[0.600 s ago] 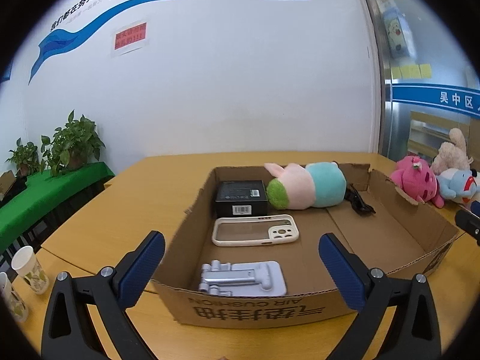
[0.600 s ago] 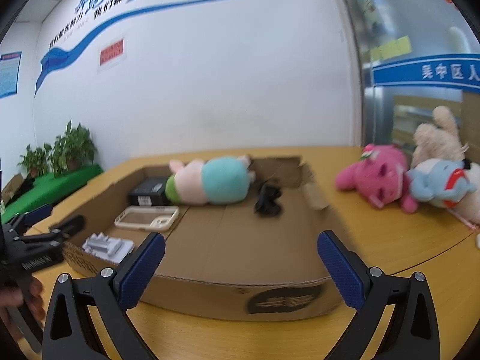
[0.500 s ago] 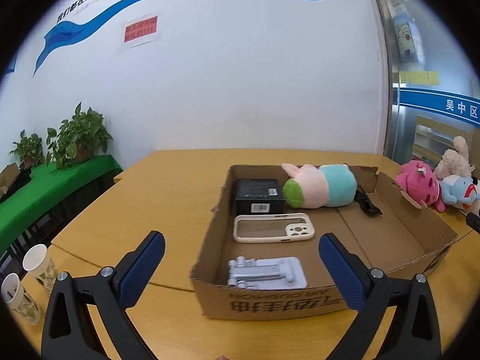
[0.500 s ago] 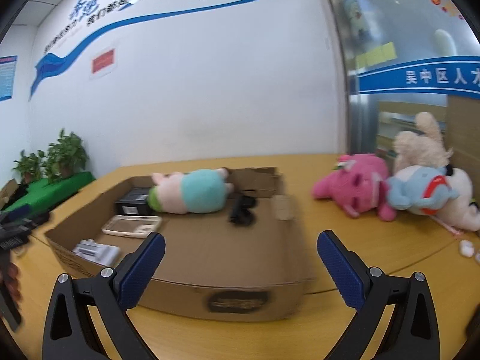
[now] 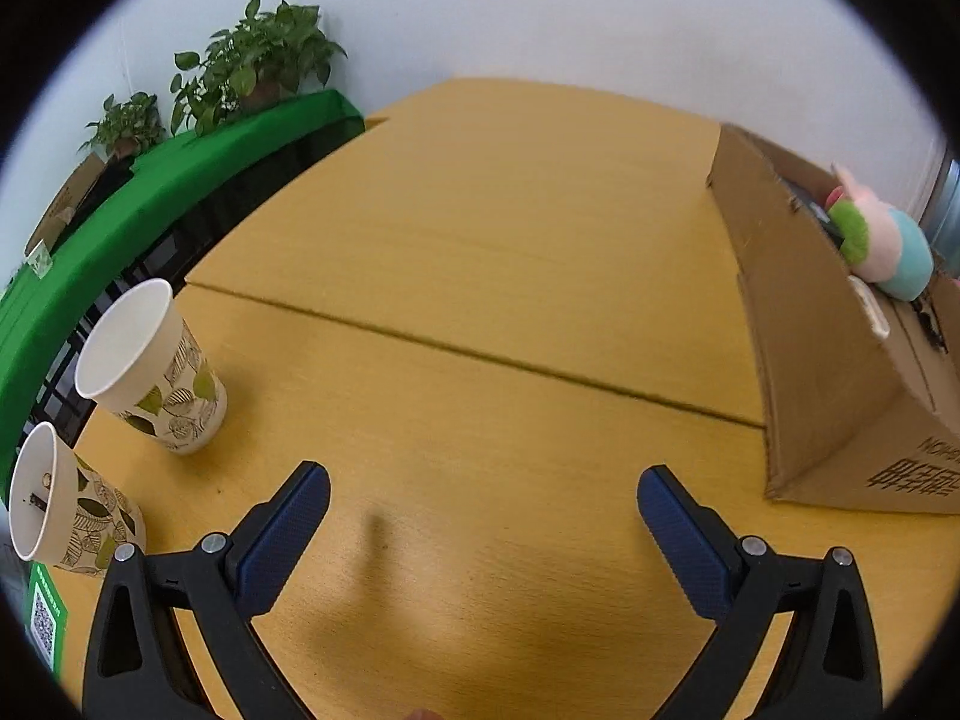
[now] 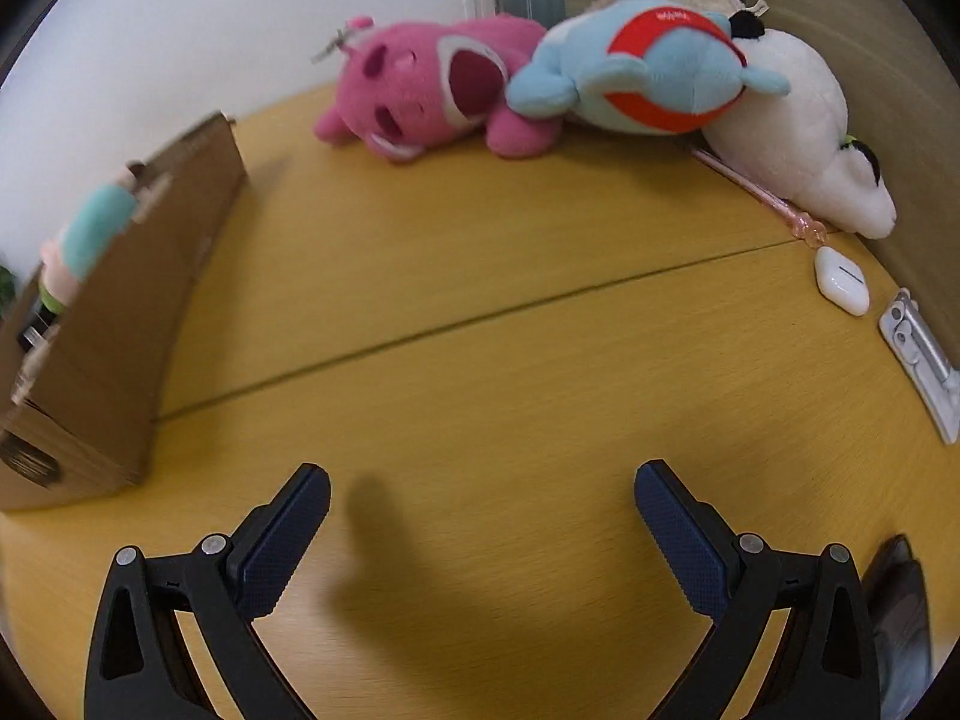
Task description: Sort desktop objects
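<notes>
Both hand-held grippers, left [image 5: 483,492] and right [image 6: 482,489], hang spread wide and empty over bare worktop [image 6: 480,360]. Box [image 5: 828,372] sits left; the pink toy [image 6: 420,93] waits far off. Risk: reaching in could sweep the earbud case [image 6: 842,281] off the edge.

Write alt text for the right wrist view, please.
The open, empty right gripper points down at a bare wooden table. A cardboard box stands at left; pink, blue and white plush toys lie behind.

A white wall [image 5: 540,12] backs the wooden table [image 5: 480,228], with potted plants [image 5: 264,60] on a green-draped bench [image 5: 90,252].
</notes>
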Motion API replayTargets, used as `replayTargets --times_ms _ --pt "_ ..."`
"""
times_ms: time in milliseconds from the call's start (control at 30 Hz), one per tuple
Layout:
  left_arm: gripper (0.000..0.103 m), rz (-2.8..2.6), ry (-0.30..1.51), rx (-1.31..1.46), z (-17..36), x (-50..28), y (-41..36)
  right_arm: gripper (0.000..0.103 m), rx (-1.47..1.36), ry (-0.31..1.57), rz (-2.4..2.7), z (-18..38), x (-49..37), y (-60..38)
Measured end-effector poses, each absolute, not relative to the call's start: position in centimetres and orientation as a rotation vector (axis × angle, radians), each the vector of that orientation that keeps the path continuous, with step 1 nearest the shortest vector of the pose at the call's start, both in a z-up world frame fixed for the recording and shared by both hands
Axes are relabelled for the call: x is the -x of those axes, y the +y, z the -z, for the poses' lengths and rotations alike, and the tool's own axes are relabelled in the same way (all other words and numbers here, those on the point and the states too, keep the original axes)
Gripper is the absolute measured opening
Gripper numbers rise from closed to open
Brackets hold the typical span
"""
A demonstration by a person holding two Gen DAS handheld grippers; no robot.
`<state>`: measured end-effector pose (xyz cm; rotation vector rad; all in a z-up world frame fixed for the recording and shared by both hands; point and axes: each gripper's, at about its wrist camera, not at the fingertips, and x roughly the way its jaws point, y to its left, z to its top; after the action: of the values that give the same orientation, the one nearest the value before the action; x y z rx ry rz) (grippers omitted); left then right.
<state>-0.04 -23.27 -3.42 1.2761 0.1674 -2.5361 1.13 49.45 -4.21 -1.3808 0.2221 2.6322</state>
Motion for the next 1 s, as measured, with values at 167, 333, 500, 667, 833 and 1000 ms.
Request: replayTargets --times_ms 167,333,500,667,833,1000 --pt "0.103 2.521 0.123 -1.336 5.4 0.6 -23.4 0.103 1.370 0.138 -2.650 4.4 -1.1 49.7" --pt "0.103 2.566 0.178 -1.329 5.6 0.9 -23.8 0.103 1.379 0.112 -2.685 4.6 0.0 49.5" --pt "0.103 2.601 0.165 -1.321 5.4 2.3 -24.8 0.103 1.379 0.112 -2.683 4.7 1.1 49.5" --pt "0.103 2.615 0.158 -1.331 5.3 3.1 -25.0 0.103 1.382 0.107 -2.690 4.7 2.4 49.9" --pt "0.103 2.614 0.158 -1.333 5.2 3.1 -25.1 0.103 1.386 0.105 -2.691 4.5 2.7 50.2" --pt "0.103 2.614 0.158 -1.332 5.2 3.0 -25.0 0.103 1.386 0.105 -2.691 4.5 2.7 50.2"
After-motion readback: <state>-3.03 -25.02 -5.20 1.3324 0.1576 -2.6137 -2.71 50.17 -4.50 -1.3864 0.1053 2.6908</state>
